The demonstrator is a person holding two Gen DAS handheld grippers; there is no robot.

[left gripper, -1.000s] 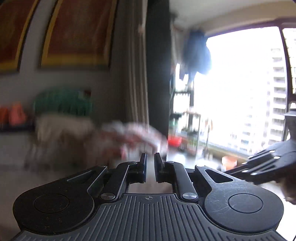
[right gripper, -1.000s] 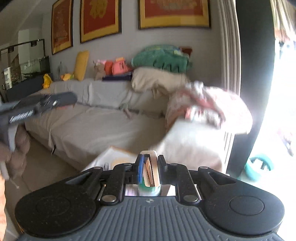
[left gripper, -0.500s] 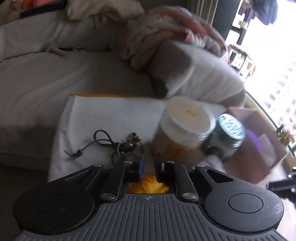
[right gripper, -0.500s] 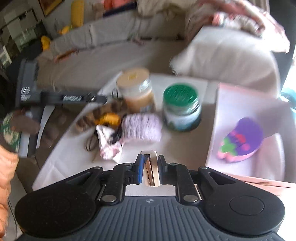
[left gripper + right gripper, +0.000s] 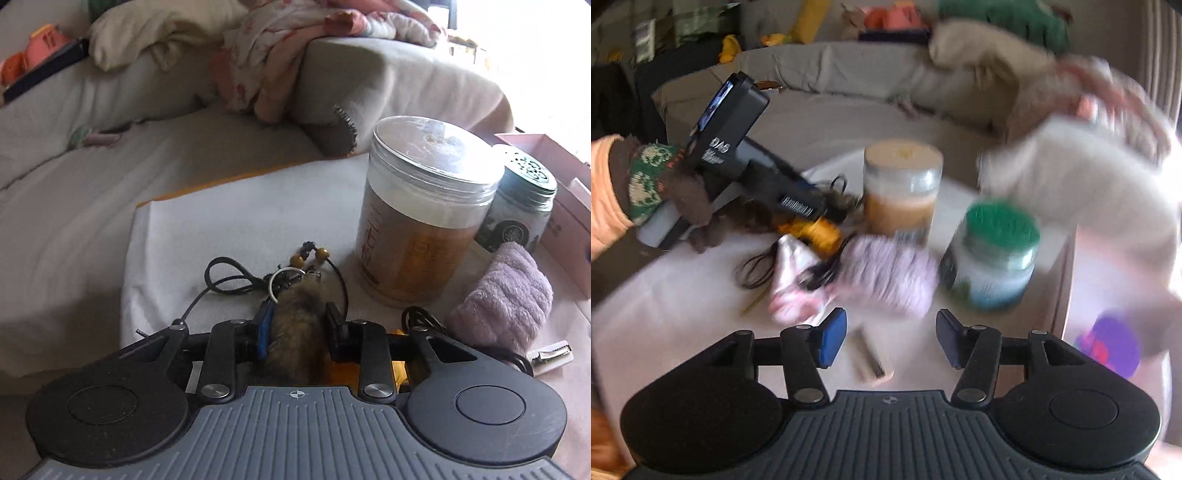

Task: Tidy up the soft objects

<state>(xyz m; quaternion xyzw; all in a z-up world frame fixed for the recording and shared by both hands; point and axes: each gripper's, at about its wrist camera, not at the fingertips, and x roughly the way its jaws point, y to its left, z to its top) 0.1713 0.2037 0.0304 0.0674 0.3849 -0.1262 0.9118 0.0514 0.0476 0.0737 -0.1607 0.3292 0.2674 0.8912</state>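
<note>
My left gripper (image 5: 297, 325) has its jaws around a brown furry keychain toy (image 5: 295, 332) lying on the white cloth (image 5: 229, 225), and they press its sides. A yellow soft toy (image 5: 822, 230) lies under it. A lilac fluffy roll (image 5: 506, 299) lies to its right and also shows in the right wrist view (image 5: 886, 273), beside a pink-white crumpled cloth (image 5: 792, 280). My right gripper (image 5: 890, 338) is open and empty, just short of the lilac roll. A purple plush (image 5: 1112, 345) lies in the pink box (image 5: 569, 184).
A tall clear-lidded jar (image 5: 421, 218) and a green-lidded jar (image 5: 521, 206) stand behind the soft things. Black cords (image 5: 229, 277) and a small clip (image 5: 870, 356) lie on the cloth. A grey sofa (image 5: 74, 177) with blankets is behind.
Both grippers swung down from the room to the table. The left one moved in and closed on the furry toy. The right one opened and let go of the small clip.
</note>
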